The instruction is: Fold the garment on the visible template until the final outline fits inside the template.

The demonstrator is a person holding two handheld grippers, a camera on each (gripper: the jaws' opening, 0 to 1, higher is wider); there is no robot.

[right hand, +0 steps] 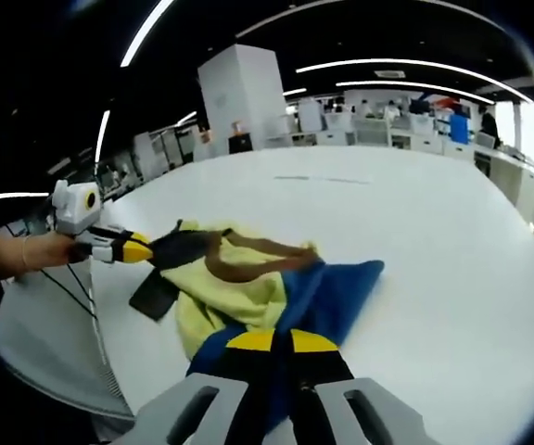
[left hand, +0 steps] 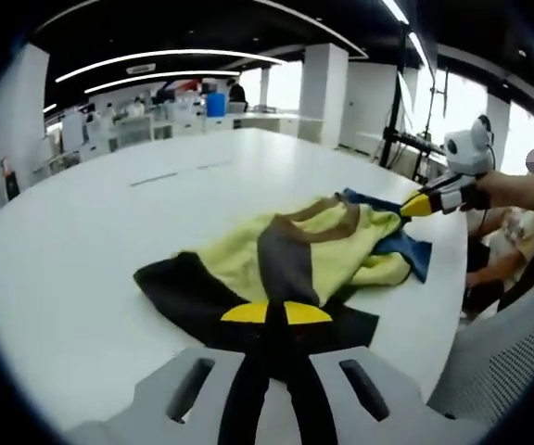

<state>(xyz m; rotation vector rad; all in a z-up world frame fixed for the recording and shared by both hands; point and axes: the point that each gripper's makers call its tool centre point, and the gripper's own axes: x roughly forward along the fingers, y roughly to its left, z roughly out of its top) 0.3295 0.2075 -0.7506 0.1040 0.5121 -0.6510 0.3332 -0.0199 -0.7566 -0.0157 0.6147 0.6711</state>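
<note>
A crumpled garment [left hand: 318,252] in yellow-green, black, grey and blue with brown trim lies on the white table [left hand: 109,250]. In the left gripper view my left gripper [left hand: 276,313] is shut on its black near edge. My right gripper [left hand: 417,205] comes in from the right, pinching the blue far corner. In the right gripper view my right gripper [right hand: 282,341] is shut on the blue part of the garment [right hand: 235,297]. My left gripper [right hand: 137,248] holds the black part at the left. Faint dark marks [left hand: 156,178] show on the table beyond.
A grey mesh chair [left hand: 499,362] stands off the table's edge by the garment, and the chair [right hand: 49,348] also appears at the lower left of the right gripper view. A hand [right hand: 40,250] holds the left gripper. Broad bare table [right hand: 452,241] stretches beyond the garment; desks and pillars stand far behind.
</note>
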